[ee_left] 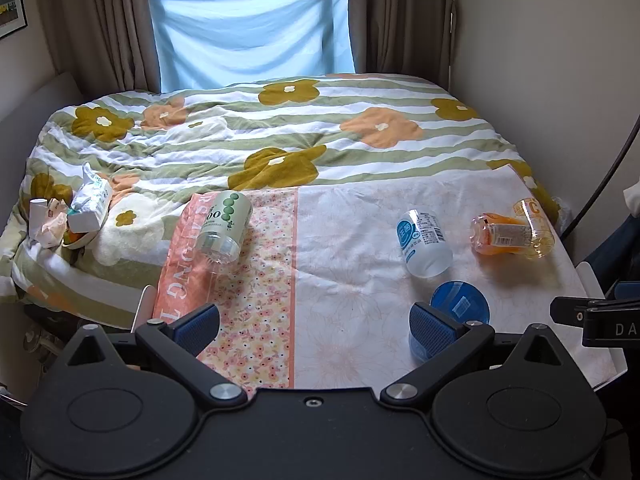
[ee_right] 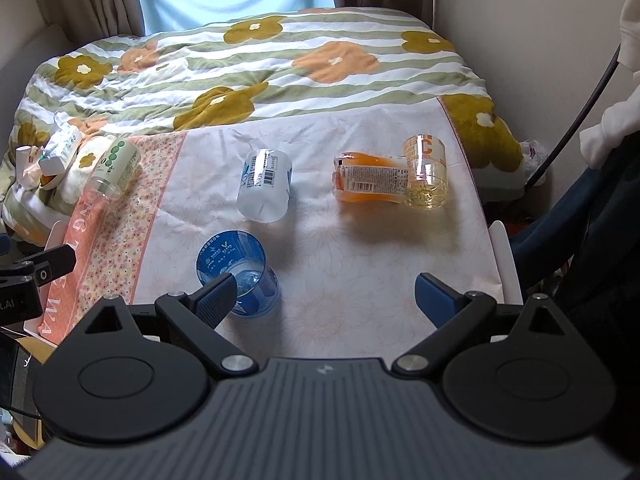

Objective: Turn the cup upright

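Several plastic cups lie on a cloth-covered board on the bed. A blue cup [ee_left: 460, 304] [ee_right: 236, 272] is nearest, just behind my left gripper's right finger. A white cup with a blue label [ee_left: 424, 244] [ee_right: 266, 184] lies on its side mid-board. An orange cup [ee_left: 500, 236] [ee_right: 368, 180] and a clear yellowish cup [ee_left: 536, 228] [ee_right: 426, 172] lie together at the right. A pale green cup [ee_left: 224, 228] [ee_right: 114, 170] lies at the left. My left gripper [ee_left: 314, 326] is open and empty. My right gripper [ee_right: 324, 298] is open and empty, its left finger in front of the blue cup.
The floral cloth [ee_left: 360, 280] covers a white board whose edge [ee_right: 506, 256] shows at the right. A tissue pack and clutter [ee_left: 88, 204] sit at the left on the flowered duvet [ee_left: 280, 128]. Walls and curtains close in the bed.
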Available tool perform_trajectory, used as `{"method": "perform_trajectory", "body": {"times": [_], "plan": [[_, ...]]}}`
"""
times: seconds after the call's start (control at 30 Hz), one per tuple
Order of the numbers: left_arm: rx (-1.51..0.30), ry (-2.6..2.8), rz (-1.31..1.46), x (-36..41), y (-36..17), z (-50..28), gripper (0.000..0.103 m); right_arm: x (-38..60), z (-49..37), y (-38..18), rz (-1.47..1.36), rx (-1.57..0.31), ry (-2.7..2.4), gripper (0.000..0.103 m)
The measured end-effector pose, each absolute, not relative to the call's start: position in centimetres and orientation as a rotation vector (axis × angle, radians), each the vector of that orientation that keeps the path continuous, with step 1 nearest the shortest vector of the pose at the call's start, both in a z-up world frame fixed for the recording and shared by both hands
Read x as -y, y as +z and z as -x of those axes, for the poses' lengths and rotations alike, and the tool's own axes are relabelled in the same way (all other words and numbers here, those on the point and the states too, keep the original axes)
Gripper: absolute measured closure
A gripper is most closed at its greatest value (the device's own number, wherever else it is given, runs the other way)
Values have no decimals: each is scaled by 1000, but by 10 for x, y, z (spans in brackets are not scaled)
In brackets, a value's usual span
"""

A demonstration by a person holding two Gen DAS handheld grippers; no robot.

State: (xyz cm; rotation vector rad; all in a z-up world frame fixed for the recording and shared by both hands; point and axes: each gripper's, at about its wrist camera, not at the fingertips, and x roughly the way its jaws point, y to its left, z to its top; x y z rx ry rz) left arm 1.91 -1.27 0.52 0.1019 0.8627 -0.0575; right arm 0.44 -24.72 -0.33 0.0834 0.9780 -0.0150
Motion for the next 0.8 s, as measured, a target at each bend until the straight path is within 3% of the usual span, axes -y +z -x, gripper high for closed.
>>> {"method": "perform_trajectory", "body": {"times": [0.8], "plan": [[-863, -54, -110, 11, 5, -19, 0, 245, -4, -3, -82, -979, -15, 0]]}}
